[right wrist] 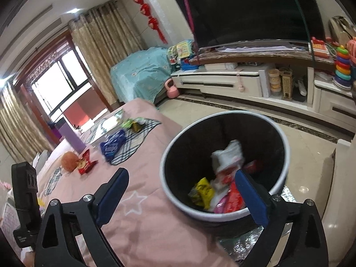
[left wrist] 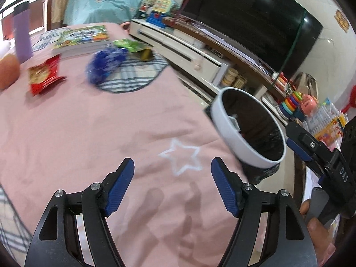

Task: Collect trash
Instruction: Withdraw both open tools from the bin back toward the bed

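My left tongs [left wrist: 172, 185] are hanging wide and empty over bare pink counter [left wrist: 89, 133]; right tongs [right wrist: 181, 194] are gaping empty at the bin [right wrist: 169, 191] by the counter's edge, wrappers [right wrist: 224, 178] inside.

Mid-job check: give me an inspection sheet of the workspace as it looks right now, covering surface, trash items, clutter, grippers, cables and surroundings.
Surface: pink cloth with a white star outline, lying flat.
Job's things: red snack packet, blue wrapper and green packet lie on the cloth; the white-rimmed bin beside the table edge holds yellow, red and white wrappers.
Clutter: picture books, purple bottle, orange round thing, checked mat.
Grippers: left gripper open over the cloth, empty; right gripper open at the bin's near rim, empty.
Cables: green cord hangs across the television.
Surroundings: white TV cabinet, toys, curtains, covered furniture.
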`<state>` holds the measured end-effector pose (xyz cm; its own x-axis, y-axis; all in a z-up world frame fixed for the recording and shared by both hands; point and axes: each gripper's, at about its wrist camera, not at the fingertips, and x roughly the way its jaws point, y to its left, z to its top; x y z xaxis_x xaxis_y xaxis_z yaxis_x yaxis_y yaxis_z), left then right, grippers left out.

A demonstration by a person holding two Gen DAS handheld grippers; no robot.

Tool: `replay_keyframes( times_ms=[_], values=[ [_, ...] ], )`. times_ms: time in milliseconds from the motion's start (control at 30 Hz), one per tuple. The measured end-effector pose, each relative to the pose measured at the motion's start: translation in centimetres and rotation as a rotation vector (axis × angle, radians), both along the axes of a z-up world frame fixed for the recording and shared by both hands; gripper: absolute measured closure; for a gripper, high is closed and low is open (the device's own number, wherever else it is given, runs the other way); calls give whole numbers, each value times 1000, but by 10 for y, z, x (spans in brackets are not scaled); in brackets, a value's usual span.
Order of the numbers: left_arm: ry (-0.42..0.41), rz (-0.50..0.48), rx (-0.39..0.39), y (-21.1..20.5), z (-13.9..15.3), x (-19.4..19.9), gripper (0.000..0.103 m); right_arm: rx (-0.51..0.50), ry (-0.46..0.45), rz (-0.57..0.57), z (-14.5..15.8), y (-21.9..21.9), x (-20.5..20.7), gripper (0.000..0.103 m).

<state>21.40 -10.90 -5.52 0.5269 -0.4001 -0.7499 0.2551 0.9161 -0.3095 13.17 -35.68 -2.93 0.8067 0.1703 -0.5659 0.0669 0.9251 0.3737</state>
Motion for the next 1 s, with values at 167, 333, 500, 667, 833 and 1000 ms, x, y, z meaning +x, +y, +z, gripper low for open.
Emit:
replay_keyframes(
  times_ms=[167, 333, 500, 667, 833, 1000],
  values=[
    [7, 76, -1, 41, -6, -7, 30, -4, -2, 64, 0, 31, 2, 4],
    [8, 155, -4, 81, -12, -12, 30, -29, 22, 132, -6, 69, 9, 3],
    [13, 219, -5, 113, -18, -15, 30, -57, 34, 195, -14, 103, 14, 3],
    [18, 257, -3, 138, -25, -14, 30, -56, 28, 223, -21, 123, 21, 3],
    [32, 289, -1, 154, -30, -6, 30, -64, 10, 247, -27, 139, 32, 3],
    [34, 310, -1, 165, -31, 3, 30, -70, 26, 269, -35, 155, 44, 3]
  ],
)
